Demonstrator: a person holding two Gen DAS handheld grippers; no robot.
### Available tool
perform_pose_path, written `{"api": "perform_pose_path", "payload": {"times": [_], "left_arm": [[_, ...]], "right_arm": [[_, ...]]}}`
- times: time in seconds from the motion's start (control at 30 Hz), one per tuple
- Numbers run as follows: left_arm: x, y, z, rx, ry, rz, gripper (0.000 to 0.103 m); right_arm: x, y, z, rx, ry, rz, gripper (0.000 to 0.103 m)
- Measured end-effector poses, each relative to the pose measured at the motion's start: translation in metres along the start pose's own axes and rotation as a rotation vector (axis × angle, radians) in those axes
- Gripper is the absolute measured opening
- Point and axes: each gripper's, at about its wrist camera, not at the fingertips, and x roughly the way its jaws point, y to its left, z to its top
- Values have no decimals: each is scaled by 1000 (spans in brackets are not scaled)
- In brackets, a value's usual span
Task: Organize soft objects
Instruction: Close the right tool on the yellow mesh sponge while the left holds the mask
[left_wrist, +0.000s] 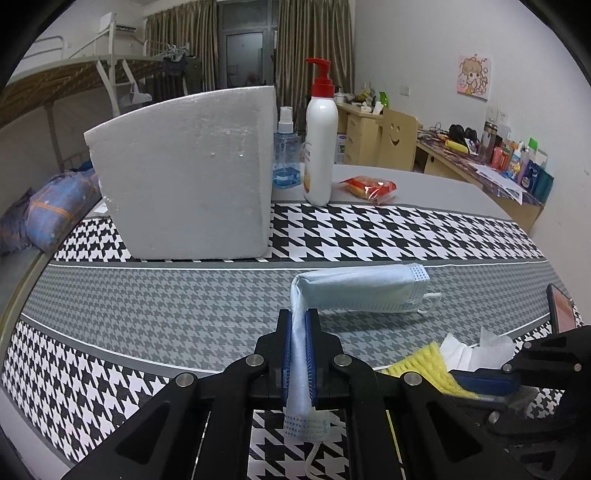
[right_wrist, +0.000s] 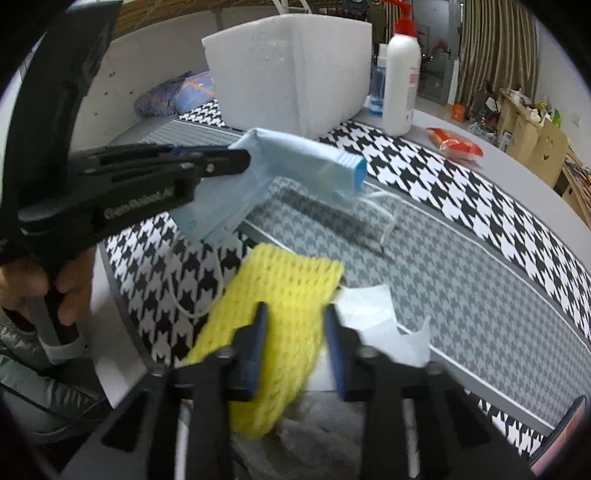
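Right now the left gripper is clamping a folded stack of pale blue face masks, its blue pads pressing on the stack's near end while the rest is jutting out past the fingertips and hanging above the grey houndstooth band of the table cover; a white ear loop is dangling below the jaws. The right gripper is standing over a yellow foam net sleeve, which is lying between its blue pads; the jaws are nearly together, but the blurred right wrist view does not settle whether they are pressing on the sleeve. White tissue is lying just beside the sleeve, toward the near edge of the table. A hand is gripping the left gripper's handle. Farther back, a white foam box is sitting on the black-and-white band, with a white pump bottle, a blue spray bottle and a red snack packet near the far edge.
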Motion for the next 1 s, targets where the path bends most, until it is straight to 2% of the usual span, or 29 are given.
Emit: {"api": "perform_pose_path", "payload": {"times": [0.13, 1.0], "left_arm": [[-6, 1, 1, 2, -12, -4, 8], [-47, 29, 10, -41, -104, 29, 8]], "right_arm": [[-8, 3, 3, -6, -30, -11, 12], [-40, 23, 29, -15, -157, 20, 11]]}}
